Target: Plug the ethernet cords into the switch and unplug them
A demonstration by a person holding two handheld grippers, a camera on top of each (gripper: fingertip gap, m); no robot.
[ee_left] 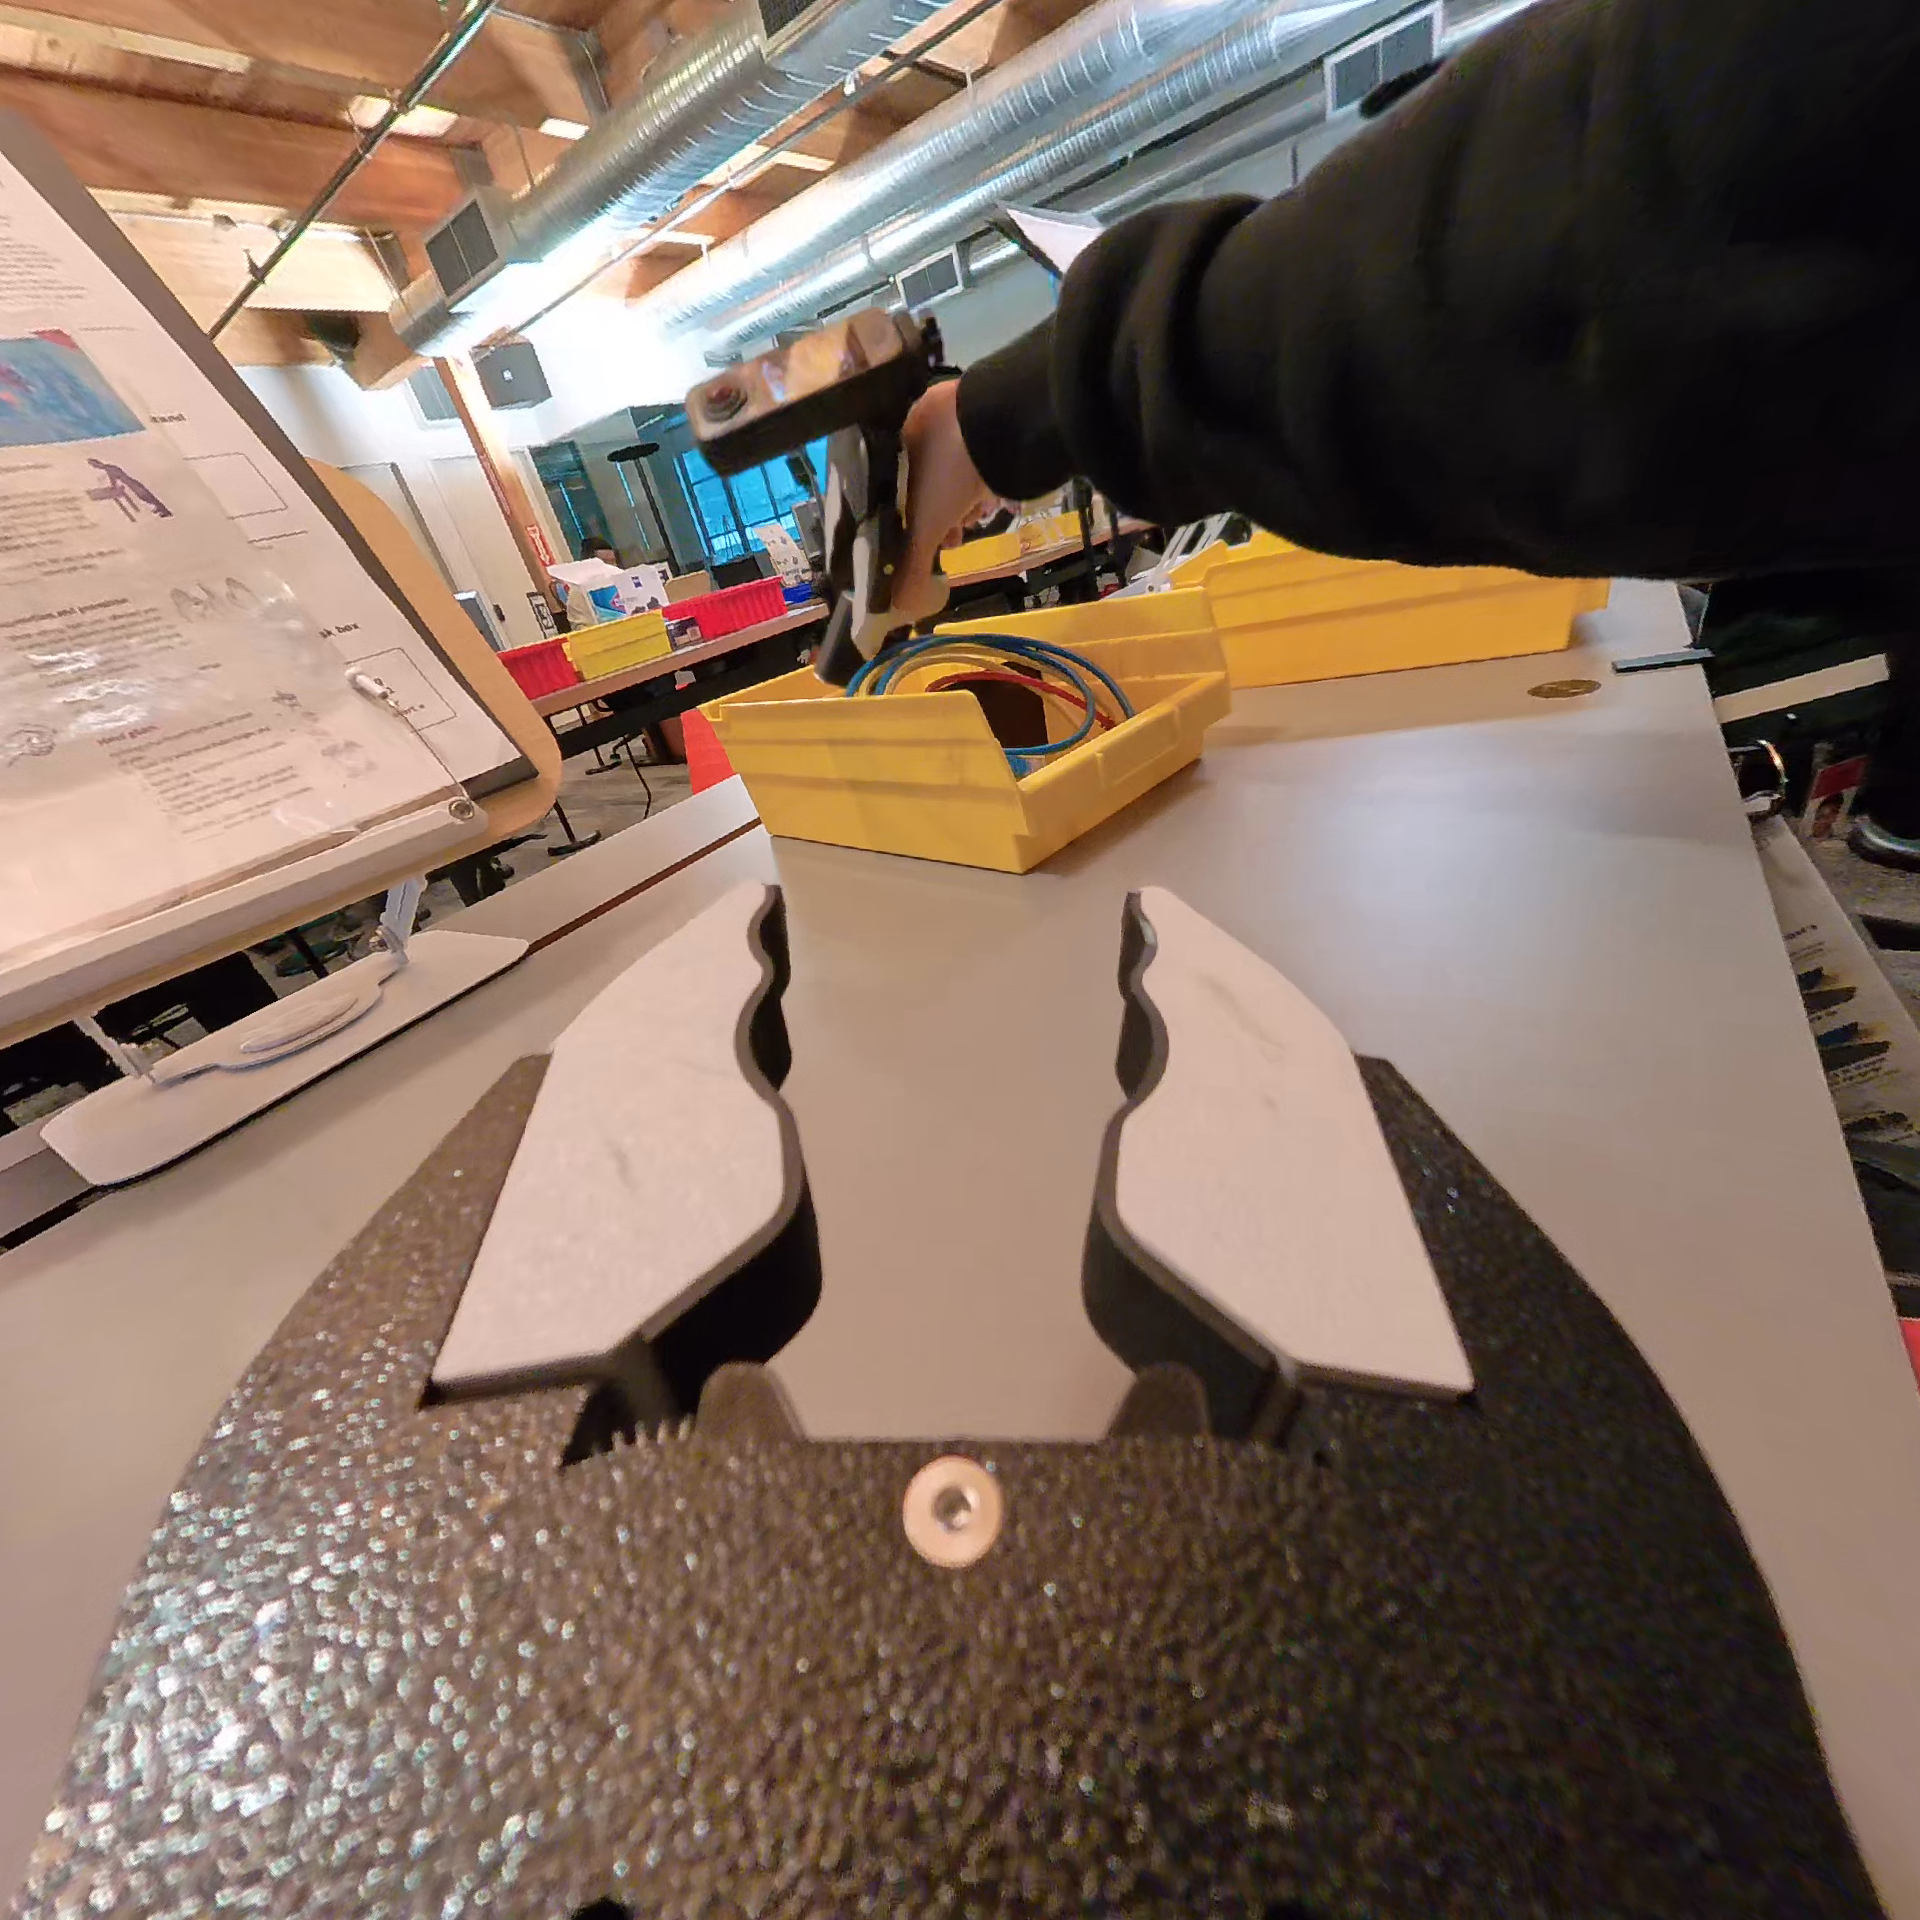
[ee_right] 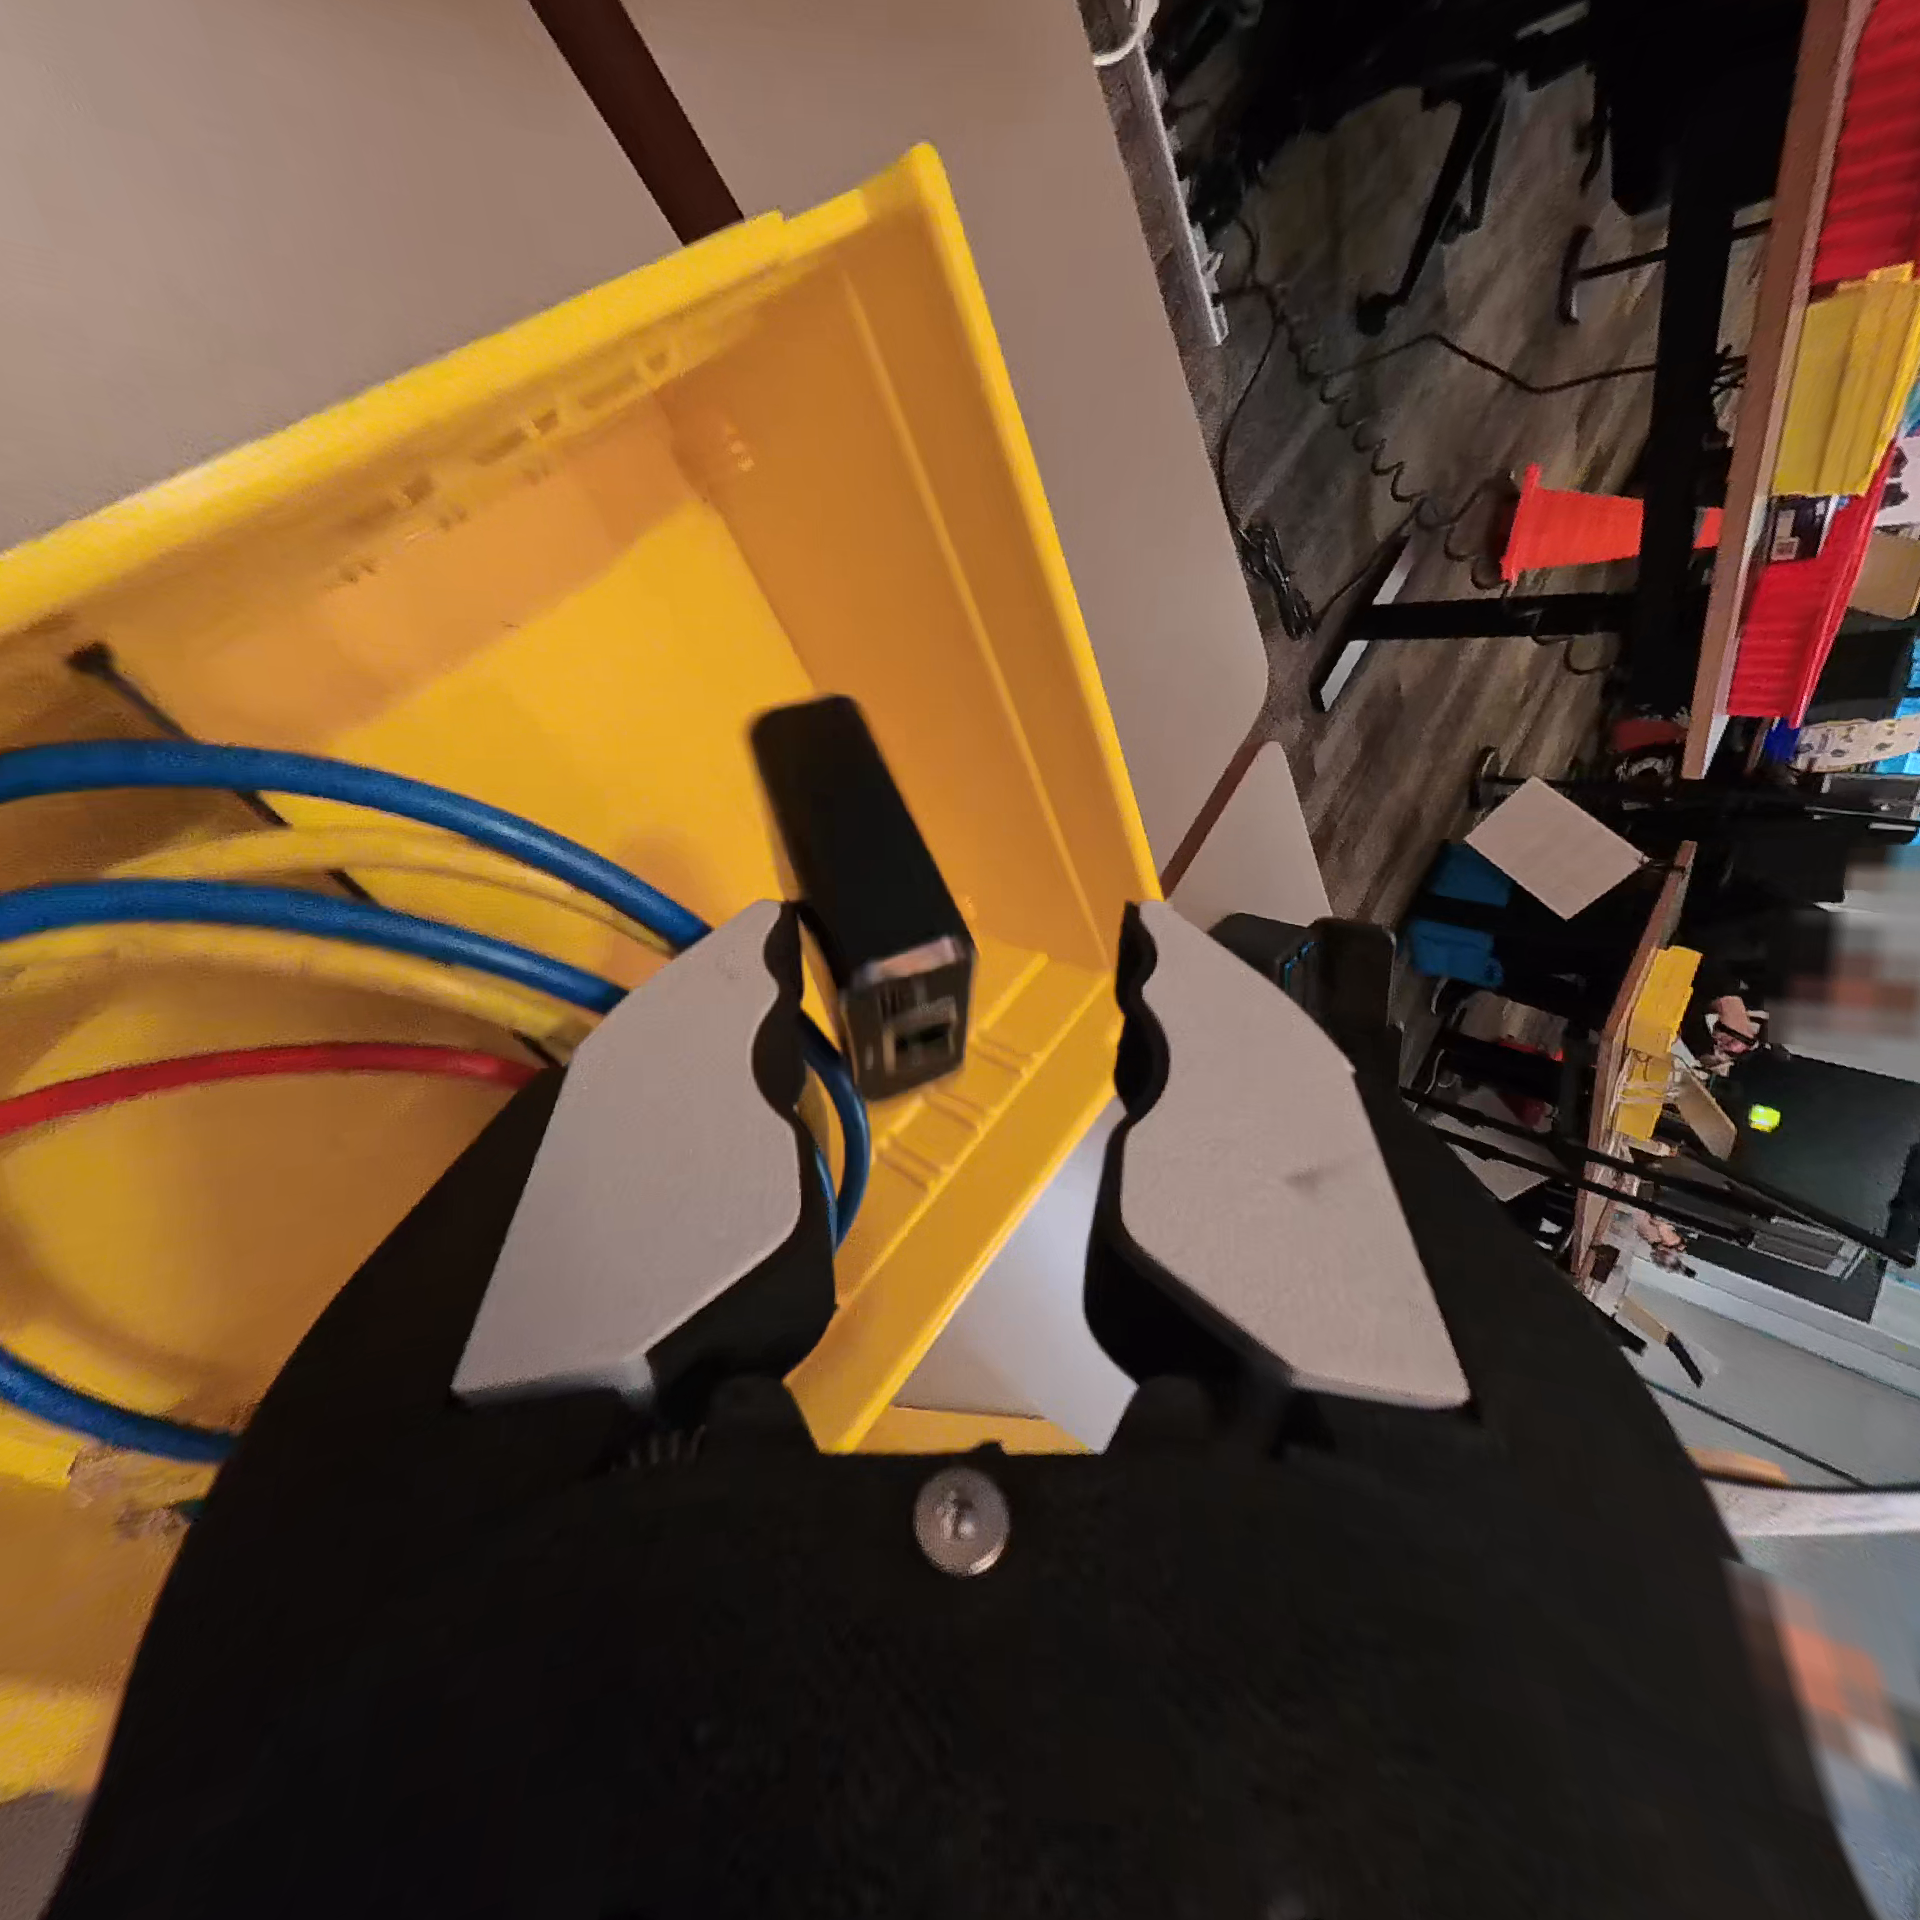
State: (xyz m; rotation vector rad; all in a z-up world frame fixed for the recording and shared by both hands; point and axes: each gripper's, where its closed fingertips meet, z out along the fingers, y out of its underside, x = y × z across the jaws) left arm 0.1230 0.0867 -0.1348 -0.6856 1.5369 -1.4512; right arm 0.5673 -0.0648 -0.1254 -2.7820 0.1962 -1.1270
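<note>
A yellow bin (ee_left: 914, 774) on the grey table holds coiled blue (ee_right: 343, 790), yellow and red (ee_right: 260, 1070) ethernet cords and a small black switch (ee_right: 862, 894) with its port end facing me. My right gripper (ee_right: 961, 940) is open and empty, hovering over the bin with the switch between and just beyond its fingertips. In the left wrist view the right gripper (ee_left: 842, 644) points down into the bin, held by a hand in a black sleeve. My left gripper (ee_left: 951, 925) is open and empty, low over the bare table in front of the bin.
A white stand with a laminated instruction sheet (ee_left: 187, 582) sits on the table to the left. More yellow bins (ee_left: 1382, 613) stand behind the first one. The table edge (ee_left: 1756, 935) runs along the right. Other tables with red and yellow bins are farther back.
</note>
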